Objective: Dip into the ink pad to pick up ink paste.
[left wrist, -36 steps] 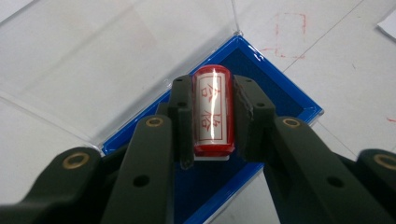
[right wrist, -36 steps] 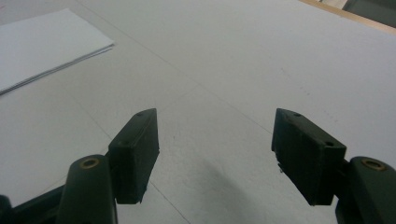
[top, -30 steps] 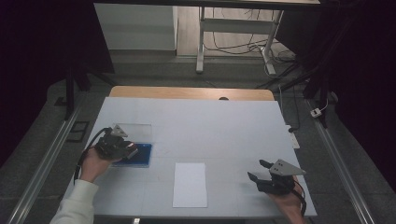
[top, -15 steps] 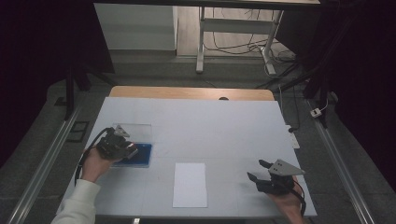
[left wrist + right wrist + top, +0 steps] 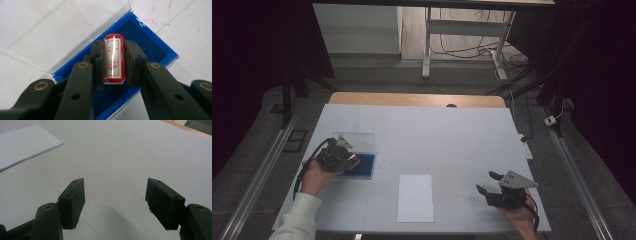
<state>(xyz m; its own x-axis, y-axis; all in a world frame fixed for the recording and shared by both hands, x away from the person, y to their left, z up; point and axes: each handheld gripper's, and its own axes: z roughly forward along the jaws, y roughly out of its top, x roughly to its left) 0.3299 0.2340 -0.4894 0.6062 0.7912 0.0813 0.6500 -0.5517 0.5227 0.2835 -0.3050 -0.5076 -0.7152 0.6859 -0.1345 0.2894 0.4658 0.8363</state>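
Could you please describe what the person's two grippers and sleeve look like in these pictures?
Both grippers are black, with two blocky jaws and brass-coloured pivot rivets. The right gripper carries a grey three-cornered plate on top. A dark cable loops from the left gripper. The left arm wears a white sleeve.

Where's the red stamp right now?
The red stamp is clamped between the left gripper's jaws, over the open blue ink pad at the table's left side, left of the white paper.
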